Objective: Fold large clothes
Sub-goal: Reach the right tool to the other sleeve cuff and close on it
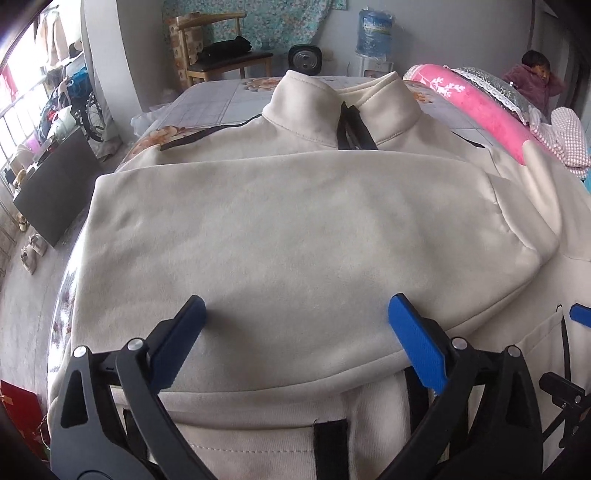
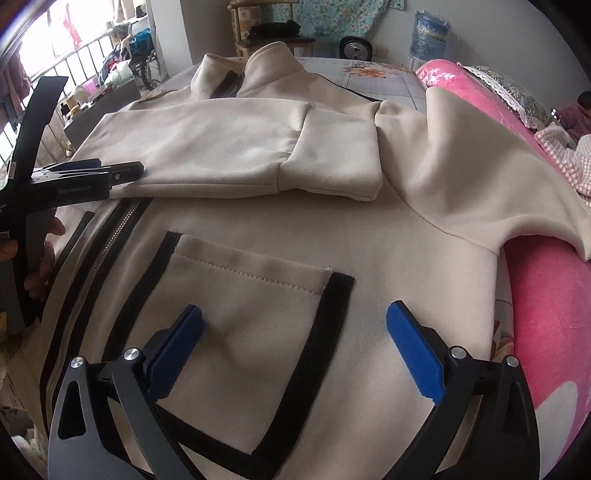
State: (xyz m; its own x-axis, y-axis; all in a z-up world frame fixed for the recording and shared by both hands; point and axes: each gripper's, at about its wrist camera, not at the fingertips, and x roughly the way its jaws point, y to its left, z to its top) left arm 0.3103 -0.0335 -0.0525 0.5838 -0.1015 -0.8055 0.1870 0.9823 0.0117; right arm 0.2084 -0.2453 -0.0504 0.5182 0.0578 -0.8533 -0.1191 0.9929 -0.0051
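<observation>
Both claws are standing wide apart with nothing between their blue pads: the left gripper (image 1: pixel 295 325) is hovering over a folded sleeve (image 1: pixel 288 236) and the right gripper (image 2: pixel 293 332) is hanging over a black-edged pocket (image 2: pixel 251 295). Neither one is pressing on the cloth. A cream jacket (image 2: pixel 388 236) is lying face up across a bed (image 1: pixel 229 99), its stand-up collar (image 1: pixel 306 107) pointing toward the far end of the room and its zip (image 2: pixel 92 254) running down the front. One sleeve is lying folded across the chest, its cuff (image 2: pixel 340 162) resting near the middle, while the other sleeve (image 2: pixel 480 162) is draping out onto a pink pillow (image 2: pixel 546 295) at the bed's right edge. In the right wrist view the left gripper (image 2: pixel 74 177) is showing at the left border, with the fingers (image 2: pixel 40 258) of a hand wrapping its handle. A printed sheet is covering the bed, showing pale squares and flowers. Beyond the bed a wooden chair (image 1: pixel 214 55) is standing against the far wall with dark clothes piled on its seat, a small black fan (image 1: pixel 303 59) is sitting beside it, and a blue water bottle (image 1: pixel 375 33) is standing on a dispenser. A window with railings (image 1: pixel 18 110) is lighting the left side, with clutter heaped below it. A person in a purple coat (image 1: pixel 532 81) is sitting at the far right.
</observation>
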